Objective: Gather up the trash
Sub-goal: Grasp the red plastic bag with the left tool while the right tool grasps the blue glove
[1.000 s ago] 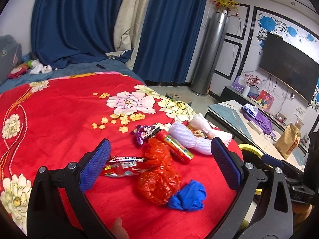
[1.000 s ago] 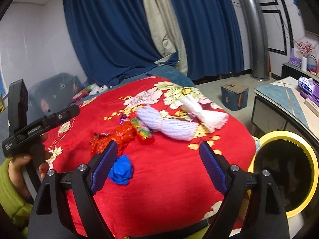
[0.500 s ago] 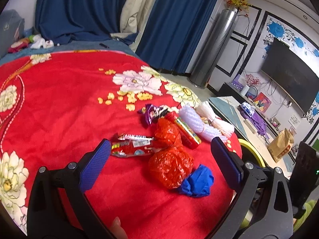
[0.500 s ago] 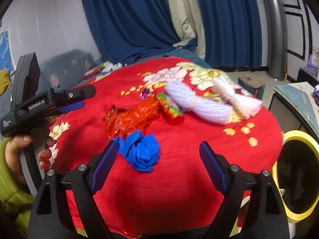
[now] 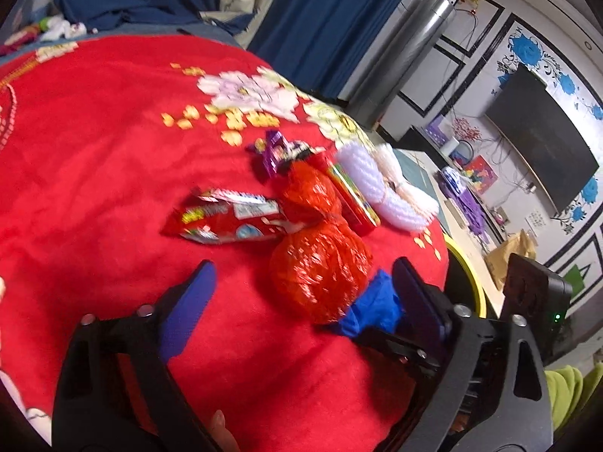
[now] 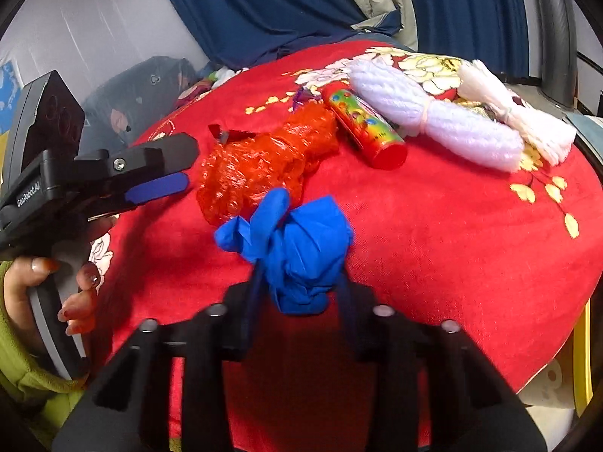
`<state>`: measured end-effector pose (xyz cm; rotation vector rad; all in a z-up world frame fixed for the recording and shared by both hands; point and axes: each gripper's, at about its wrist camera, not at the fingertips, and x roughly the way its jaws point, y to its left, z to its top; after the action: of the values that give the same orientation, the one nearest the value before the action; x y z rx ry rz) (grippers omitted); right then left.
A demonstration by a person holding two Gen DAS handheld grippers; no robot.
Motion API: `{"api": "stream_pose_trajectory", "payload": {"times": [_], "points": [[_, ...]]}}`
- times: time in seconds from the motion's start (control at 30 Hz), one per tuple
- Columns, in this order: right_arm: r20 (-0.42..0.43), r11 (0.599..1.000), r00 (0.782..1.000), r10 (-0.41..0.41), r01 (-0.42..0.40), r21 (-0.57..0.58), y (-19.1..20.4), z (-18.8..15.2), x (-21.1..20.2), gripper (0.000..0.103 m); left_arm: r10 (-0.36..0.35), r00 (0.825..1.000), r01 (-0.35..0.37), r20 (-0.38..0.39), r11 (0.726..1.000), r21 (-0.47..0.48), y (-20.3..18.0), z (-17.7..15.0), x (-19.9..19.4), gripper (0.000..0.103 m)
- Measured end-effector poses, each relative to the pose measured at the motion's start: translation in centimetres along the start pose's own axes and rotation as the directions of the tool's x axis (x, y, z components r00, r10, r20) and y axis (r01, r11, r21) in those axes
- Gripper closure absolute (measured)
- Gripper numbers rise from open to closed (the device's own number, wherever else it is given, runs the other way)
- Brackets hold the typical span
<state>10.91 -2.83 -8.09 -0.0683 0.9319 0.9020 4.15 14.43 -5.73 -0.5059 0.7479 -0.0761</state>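
Jaws of the right gripper [image 6: 297,282] have just been closing and are now pinched on the blue crumpled wad [image 6: 297,241], which lies just in front of the red net bag [image 6: 256,173]; the left gripper [image 5: 301,293] is held wide, framing that bag. Pickup is judged under way; a lift toward the yellow-rimmed bin [image 5: 465,275] beyond the wad is called for. Everything rests on a red floral blanket [image 6: 452,241], with blue curtains [image 6: 271,3] behind.

The red blanket [image 5: 94,158] lies bare on its near and left stretches, open for a pass. Toward the right edge the way is crowded: red mesh bag [image 5: 320,275], snack packet [image 5: 230,222], coloured tube [image 6: 365,132] and white foam rolls [image 6: 433,116] lie packed together. The left claw [image 6: 177,173] hangs just beside the mesh bag.
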Motion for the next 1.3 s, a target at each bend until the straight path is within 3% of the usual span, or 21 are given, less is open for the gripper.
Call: {"api": "stream_pose_trajectory", "payload": {"times": [0.2, 0.27, 0.47, 0.83, 1.03, 1.3], "points": [[0.024, 0.998, 1.000, -0.020, 0.019, 0.058, -1.2, -0.5, -1.4, 0.087, -0.058, 0.997, 0.057, -0.058, 0.998, -0.016, -0.7, -0.7, 2.2, 0.043], [0.030, 0.997, 0.999, -0.027, 0.024, 0.078, -1.8, -0.5, -1.8, 0.088, -0.069, 0.995, 0.067, -0.069, 0.998, -0.021, -0.7, -0.7, 2.7, 0.061], [0.048, 0.992, 0.998, -0.044, 0.038, 0.124, -3.1, -0.7, -2.8, 0.089, -0.094, 0.992, 0.090, -0.087, 0.995, -0.047, 0.0, -0.9, 3.2, 0.090], [0.093, 0.989, 0.993, -0.073, 0.059, 0.138, -3.9, -0.9, -4.9, 0.089, -0.141, 0.988, 0.143, -0.070, 0.989, 0.034, -2.7, -0.8, 0.7, 0.095], [0.122, 0.989, 0.989, -0.084, 0.068, 0.131, -3.8, -0.6, -5.7, 0.089, -0.120, 0.993, 0.120, -0.007, 0.983, 0.142, -4.9, -0.8, -0.8, 0.095], [0.175, 0.989, 0.980, -0.100, 0.079, 0.125, -3.7, -0.1, -7.6, 0.089, -0.111, 0.993, 0.101, 0.049, 0.980, 0.174, -5.8, -0.3, -2.5, 0.095]]}}
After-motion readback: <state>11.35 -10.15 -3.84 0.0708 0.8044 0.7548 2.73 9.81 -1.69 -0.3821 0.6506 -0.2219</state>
